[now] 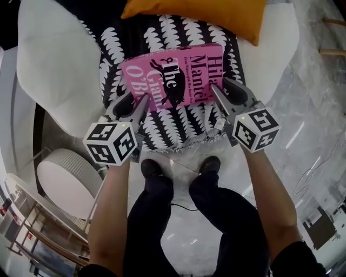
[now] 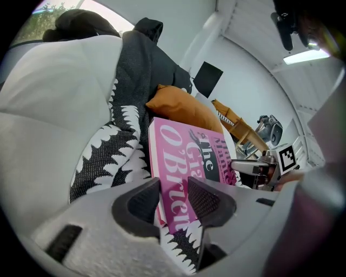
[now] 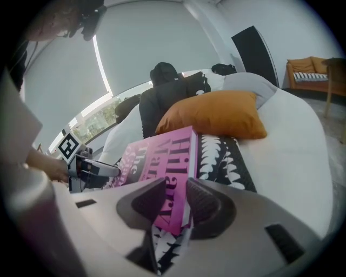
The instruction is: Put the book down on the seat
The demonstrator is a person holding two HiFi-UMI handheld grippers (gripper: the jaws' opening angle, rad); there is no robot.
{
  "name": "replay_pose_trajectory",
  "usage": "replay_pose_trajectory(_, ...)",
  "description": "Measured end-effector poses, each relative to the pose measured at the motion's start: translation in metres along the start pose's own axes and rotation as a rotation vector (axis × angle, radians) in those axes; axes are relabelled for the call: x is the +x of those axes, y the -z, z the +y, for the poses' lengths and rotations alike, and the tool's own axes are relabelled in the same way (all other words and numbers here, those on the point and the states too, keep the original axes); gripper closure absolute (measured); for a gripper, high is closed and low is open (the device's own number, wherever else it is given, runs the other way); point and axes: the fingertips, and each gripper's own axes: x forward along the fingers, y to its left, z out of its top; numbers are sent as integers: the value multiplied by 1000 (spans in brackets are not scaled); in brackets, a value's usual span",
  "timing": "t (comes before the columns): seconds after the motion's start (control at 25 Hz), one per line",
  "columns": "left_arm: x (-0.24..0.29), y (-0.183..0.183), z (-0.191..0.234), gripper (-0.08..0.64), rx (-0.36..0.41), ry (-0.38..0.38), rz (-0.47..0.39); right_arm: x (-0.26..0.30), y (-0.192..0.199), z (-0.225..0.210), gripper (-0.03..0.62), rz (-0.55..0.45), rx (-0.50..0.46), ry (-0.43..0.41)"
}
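Book (image 1: 173, 76) first: a pink paperback, face up, lying across the throw-covered seat (image 1: 178, 130) just in front of an orange cushion (image 1: 200, 13), its title running sideways to the person standing at the chair. From where I stand I cannot tell whether its underside already rests on the black-and-white throw or hangs just above it. The left tongs (image 1: 138, 98) are clamped on the near left corner, with the cover and pages pinched between the two dark pads. The right tongs (image 1: 219, 85) are shut in the same way on the near right corner. I'd judge it light and fairly stiff for its size, thick enough to keep flat between two holds. The cover looks glossy, though, and could slide in the pads, and with both grips along the near edge the far edge has nothing under it but the seat. The two near corners look like sensible places to hold it, since they keep it level. Both bare forearms reach forward and down, roughly side by side, with the tongs angled slightly inward toward each other over the front of the seat and the marker cubes facing up.
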Motion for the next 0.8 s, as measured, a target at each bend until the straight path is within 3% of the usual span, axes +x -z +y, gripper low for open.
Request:
replay_pose_trajectory(0.64,14,12,3,383,18,4,22,10,21,-9,456,29,-22,11)
replay_pose_trajectory(0.8,12,10,2,383,58,6,35,11,20,-9,456,55,-37,6)
